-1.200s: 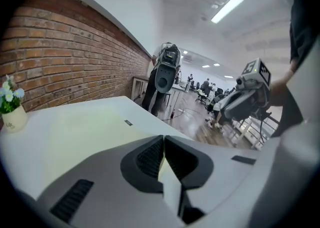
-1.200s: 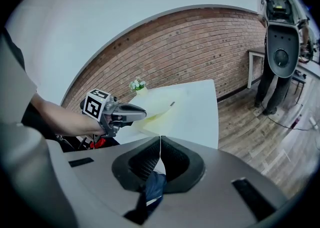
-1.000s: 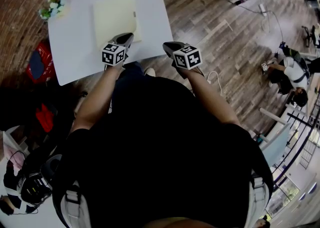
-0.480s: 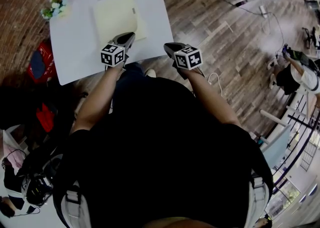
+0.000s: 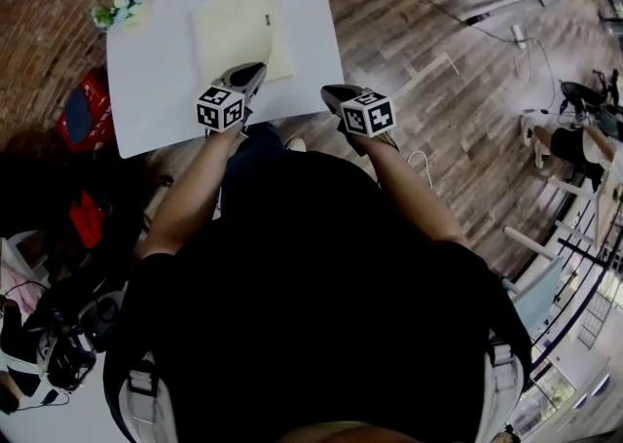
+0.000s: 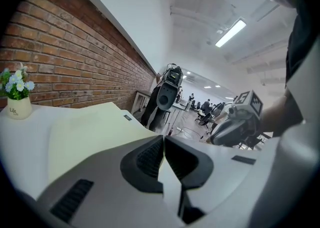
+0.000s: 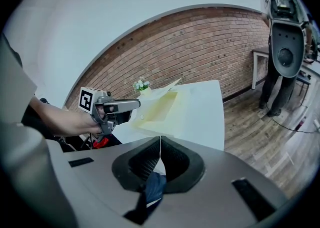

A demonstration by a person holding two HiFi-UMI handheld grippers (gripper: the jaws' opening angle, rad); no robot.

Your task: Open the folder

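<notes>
Your left gripper (image 6: pixel 162 141) has its 2 fingers (image 6: pixel 144 158) pressed together on the near edge of the folder (image 5: pixel 232 27). They pinch the pale yellow cover, which the right gripper view shows tilted up off the sheets beneath it. Your right gripper (image 7: pixel 160 144) has its 2 fingers closed against each other with nothing between them. It hangs just off the near right corner of the table (image 5: pixel 156 81), over the wooden floor (image 5: pixel 438 91), beside your left gripper and apart from the folder. The folder lies on the right half of the white table, its near edge close to the table's near edge. 1 small pot of flowers (image 5: pixel 119 8) stands at the far left corner, well apart from the folder, and a brick wall (image 6: pixel 75 56) runs behind the table.
</notes>
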